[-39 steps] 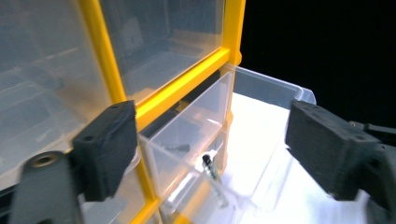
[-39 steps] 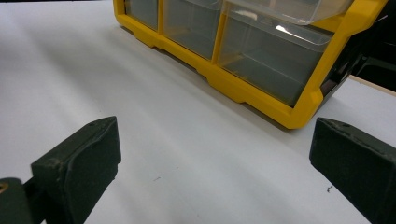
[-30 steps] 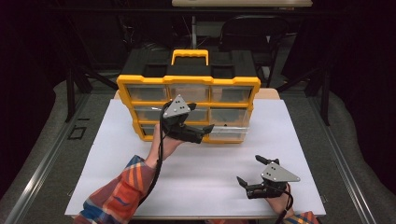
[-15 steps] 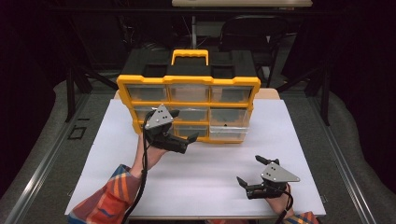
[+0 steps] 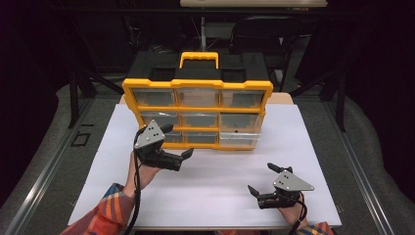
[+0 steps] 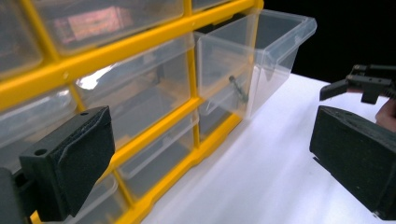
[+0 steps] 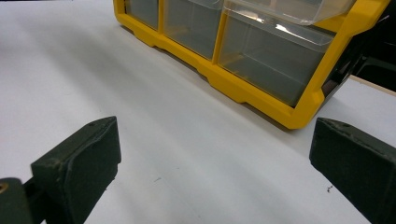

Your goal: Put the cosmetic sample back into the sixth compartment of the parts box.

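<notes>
Clear drawer [image 5: 239,128], mid row, right-hand column of the yellow organizer [image 5: 195,87], sits pulled partway out over the white tabletop [image 5: 215,176], w/ a small dark screw [image 6: 238,89] visible inside. The left hand-held gripper [image 5: 169,144] hovers in front of the cabinet's lower-left drawers, jaws spread wide & holding nothing; in the left gripper view the open drawer [image 6: 254,60] lies ahead & to the right of that gripper, its long axis running out from the cabinet face toward the person. The right hand-held gripper [image 5: 262,182] rests low near the front edge of the tabletop, jaws also apart & empty, well clear of the cabinet. Judgement: the left one is nearer the cabinet face but must travel sideways, to the person's right; the right one sits more nearly in line w/ the drawer front, so either a push shut or a reach inside looks open to both.
</notes>
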Motion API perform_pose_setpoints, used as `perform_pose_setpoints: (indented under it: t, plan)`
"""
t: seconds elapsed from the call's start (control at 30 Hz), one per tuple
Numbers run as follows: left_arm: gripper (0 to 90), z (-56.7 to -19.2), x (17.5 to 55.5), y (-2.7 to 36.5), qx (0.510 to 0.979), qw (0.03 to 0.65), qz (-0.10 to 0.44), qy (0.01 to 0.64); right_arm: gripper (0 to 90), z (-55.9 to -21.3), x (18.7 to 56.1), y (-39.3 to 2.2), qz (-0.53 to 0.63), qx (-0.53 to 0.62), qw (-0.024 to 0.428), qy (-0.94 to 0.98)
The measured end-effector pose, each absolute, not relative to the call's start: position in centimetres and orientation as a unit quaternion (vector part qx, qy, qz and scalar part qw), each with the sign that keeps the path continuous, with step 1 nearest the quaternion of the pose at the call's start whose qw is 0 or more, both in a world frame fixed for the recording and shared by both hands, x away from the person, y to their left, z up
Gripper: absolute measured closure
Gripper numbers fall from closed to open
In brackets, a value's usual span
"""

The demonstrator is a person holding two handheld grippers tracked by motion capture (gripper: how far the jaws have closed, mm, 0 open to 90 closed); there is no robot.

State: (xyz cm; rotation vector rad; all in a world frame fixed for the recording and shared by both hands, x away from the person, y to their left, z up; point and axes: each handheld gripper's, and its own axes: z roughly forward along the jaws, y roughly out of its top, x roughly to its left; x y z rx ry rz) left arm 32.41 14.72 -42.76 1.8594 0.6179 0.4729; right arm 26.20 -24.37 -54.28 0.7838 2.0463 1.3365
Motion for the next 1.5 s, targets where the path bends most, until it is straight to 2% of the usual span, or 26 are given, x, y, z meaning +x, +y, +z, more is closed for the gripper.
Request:
perform_pose_setpoints:
  t: [0.9,1.5]
  plan:
    - [0.1,-48.0,29.4,21.7,0.761,0.510,0.215,0.339,1.5,-54.3,26.1,-24.3,0.498,0.292,0.285,0.765]
    - [0.0,-52.1,27.3,24.2,0.749,0.492,0.226,0.380,1.4,-54.3,26.1,-24.2,0.495,0.291,0.288,0.766]
